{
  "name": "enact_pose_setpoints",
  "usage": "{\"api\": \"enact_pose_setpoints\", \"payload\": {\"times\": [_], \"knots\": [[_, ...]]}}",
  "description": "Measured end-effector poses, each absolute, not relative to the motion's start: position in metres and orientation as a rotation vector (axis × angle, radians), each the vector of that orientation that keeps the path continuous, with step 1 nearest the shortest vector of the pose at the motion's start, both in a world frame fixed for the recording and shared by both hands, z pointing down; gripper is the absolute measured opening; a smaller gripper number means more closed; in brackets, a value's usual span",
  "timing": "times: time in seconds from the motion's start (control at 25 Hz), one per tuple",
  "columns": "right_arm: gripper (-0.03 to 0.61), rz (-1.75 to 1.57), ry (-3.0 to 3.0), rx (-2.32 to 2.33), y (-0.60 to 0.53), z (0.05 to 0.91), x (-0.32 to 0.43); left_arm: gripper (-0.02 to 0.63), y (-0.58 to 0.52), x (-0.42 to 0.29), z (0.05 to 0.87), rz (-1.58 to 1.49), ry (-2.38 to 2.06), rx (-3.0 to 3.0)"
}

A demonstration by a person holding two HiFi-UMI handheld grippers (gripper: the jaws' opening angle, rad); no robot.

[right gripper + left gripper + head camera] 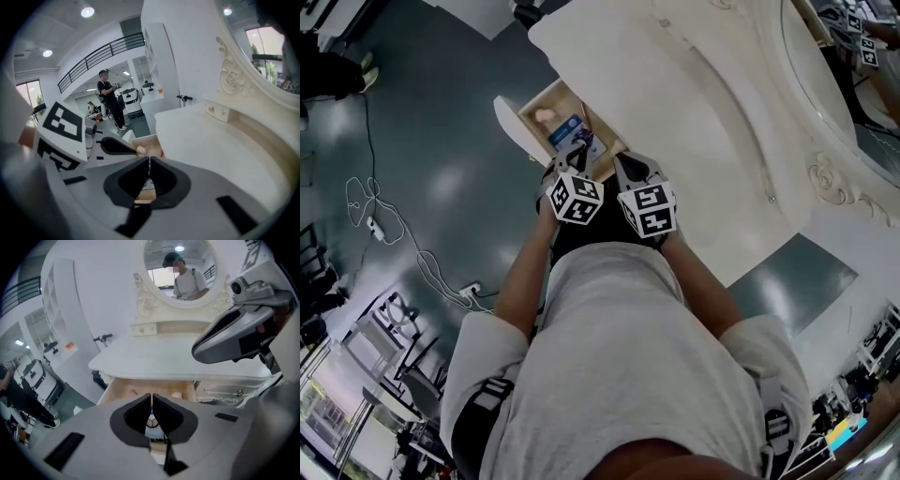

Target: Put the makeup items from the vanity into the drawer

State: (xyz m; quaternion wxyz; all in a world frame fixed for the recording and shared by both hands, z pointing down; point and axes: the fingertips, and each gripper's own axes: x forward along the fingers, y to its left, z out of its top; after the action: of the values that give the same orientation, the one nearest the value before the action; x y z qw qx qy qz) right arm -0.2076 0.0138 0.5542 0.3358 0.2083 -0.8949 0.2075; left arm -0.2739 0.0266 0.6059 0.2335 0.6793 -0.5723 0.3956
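Below me, the white counter (703, 131) of the vanity stands with its wooden drawer (536, 101) pulled open at the front. Over the near end of the drawer I hold my left tool (152, 398) and my right tool (149, 161) side by side. Both have the jaws closed together and carry nothing. Inside the drawer lie a blue and white packet (572, 139) and a small pink item (546, 116).

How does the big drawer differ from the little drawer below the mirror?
The big drawer is pulled open, showing a wooden inside with items; the little drawer is shut. The big drawer hangs under the tabletop; the little drawer sits on it. Both belong to the cream vanity.
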Motion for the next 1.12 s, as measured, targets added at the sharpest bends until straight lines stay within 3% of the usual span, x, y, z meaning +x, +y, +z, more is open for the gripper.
{"api": "enact_pose_setpoints", "payload": {"times": [0.32,0.56,1.12], "knots": [[0.020,0.445,-2.524,0.650,-0.002,0.504,-0.202,0.017,0.029,-0.254,0.540,0.468,-1.791,1.685],[0.020,0.345,-2.583,0.684,-0.006,0.475,-0.182,0.017,0.023,-0.245,0.484,0.330,-2.020,1.700],[0.014,0.183,-2.754,0.959,-0.015,0.390,-0.106,0.017,-0.011,-0.170,0.401,0.163,-2.048,2.012]]}}
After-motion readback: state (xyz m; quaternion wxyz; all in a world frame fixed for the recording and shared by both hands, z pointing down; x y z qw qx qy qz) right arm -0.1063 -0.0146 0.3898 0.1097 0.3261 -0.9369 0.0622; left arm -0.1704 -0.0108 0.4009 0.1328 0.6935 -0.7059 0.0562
